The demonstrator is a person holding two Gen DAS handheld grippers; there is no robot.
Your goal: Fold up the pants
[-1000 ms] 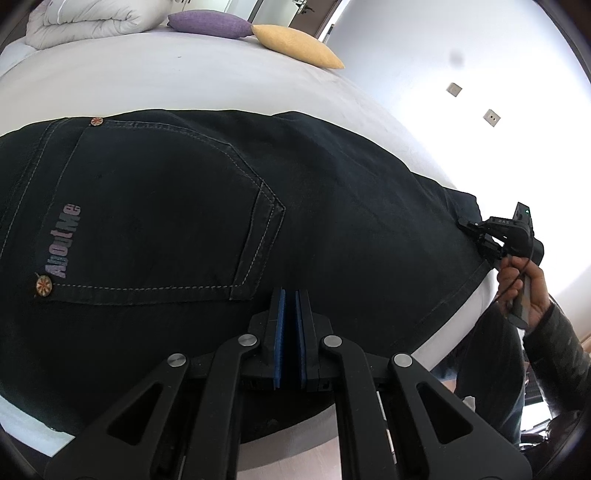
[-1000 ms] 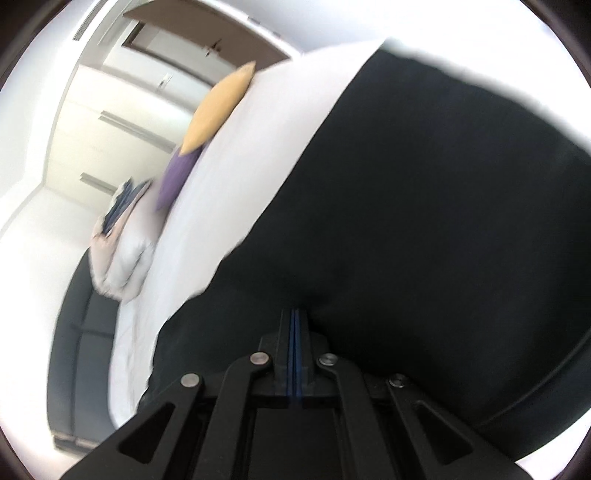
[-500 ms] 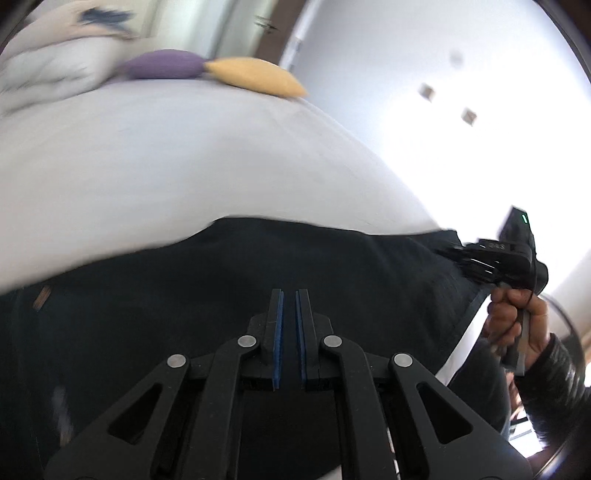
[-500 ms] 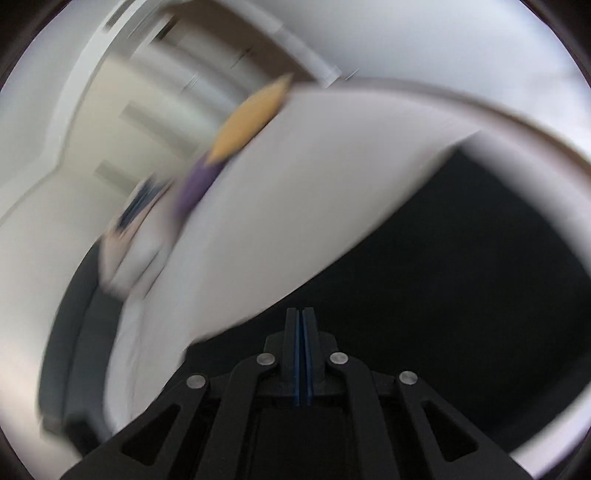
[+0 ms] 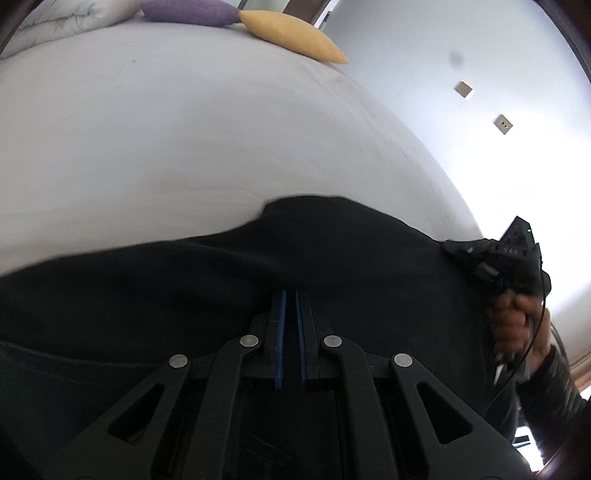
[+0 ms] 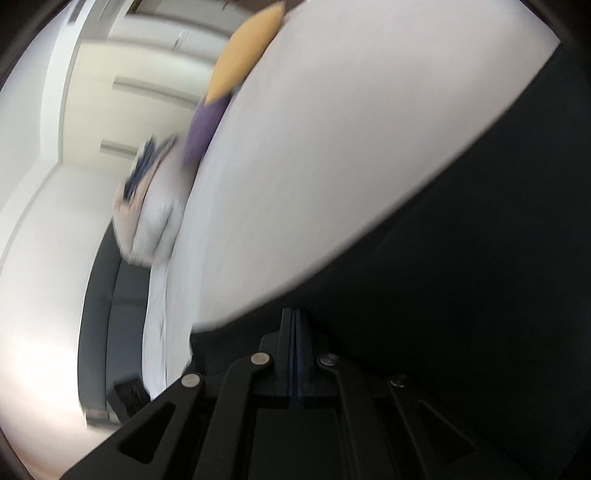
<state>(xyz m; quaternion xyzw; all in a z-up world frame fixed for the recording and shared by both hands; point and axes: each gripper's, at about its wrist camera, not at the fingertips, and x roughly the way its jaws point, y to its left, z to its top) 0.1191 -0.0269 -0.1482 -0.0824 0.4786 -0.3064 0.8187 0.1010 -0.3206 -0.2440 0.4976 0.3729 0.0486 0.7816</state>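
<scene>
Grippers clamp black pants [image 5: 332,251] on a white bed [image 5: 184,140]: left gripper [image 5: 290,295] and right gripper [image 6: 295,314] each pinch dark fabric, jaws together.

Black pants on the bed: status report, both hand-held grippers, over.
Left hand-held gripper shut on black pants. Right hand-held gripper shut on the same fabric. Bed beyond clear; yellow pillow far off.

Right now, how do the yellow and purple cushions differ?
Colour: the yellow cushion is mustard, the purple cushion violet. Place: the yellow cushion lies at the bed's edge nearest the wall with the sockets, the purple cushion further in, next to the white duvet. Both are plain, tapered, and meet tip to tip at the bed's far end.
</scene>
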